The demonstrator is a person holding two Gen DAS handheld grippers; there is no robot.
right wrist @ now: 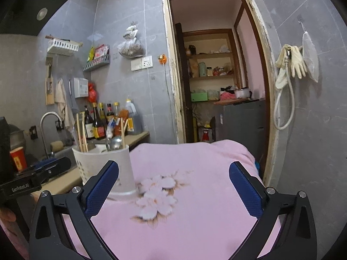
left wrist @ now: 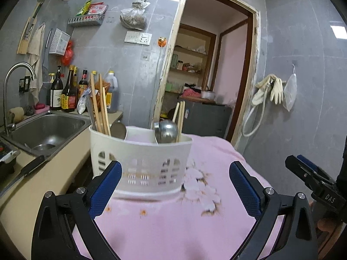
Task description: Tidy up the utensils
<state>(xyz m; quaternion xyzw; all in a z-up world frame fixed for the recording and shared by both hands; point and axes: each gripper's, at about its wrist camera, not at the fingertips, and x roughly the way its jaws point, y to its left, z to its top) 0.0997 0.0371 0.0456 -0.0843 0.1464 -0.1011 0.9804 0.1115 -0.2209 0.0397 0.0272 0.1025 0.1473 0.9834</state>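
Standing on a pink flower-printed cloth (left wrist: 164,223), the white plastic utensil holder (left wrist: 141,162) fills the middle of the left wrist view, its curved wall pierced with rows of slots and its inside split into compartments. Wooden chopsticks (left wrist: 100,106) lean upright in the left compartment beside a metal spoon (left wrist: 118,130); a steel ladle (left wrist: 167,131) and two more chopsticks (left wrist: 180,117) rise from the right one. The left claw (left wrist: 175,182) is spread wide and released, its blue-padded fingers (left wrist: 104,190) standing either side of the holder's base with nothing between them gripped. At the right edge the right claw (left wrist: 314,175) shows, with "DAS" readable on its black body. A steel sink (left wrist: 43,130) and sauce bottles (left wrist: 67,91) sit to the left. In the right wrist view the utensil holder (right wrist: 102,166) stands at the cloth's left edge, just behind the left blue finger (right wrist: 102,186), with chopsticks (right wrist: 81,132) and the ladle (right wrist: 116,142) poking out. The right claw (right wrist: 173,184) is likewise released and wide apart over the flower print (right wrist: 157,197). The left claw (right wrist: 43,169) enters at the left, its body marked "GenRobot.AI". The bottle labels are too small to read.
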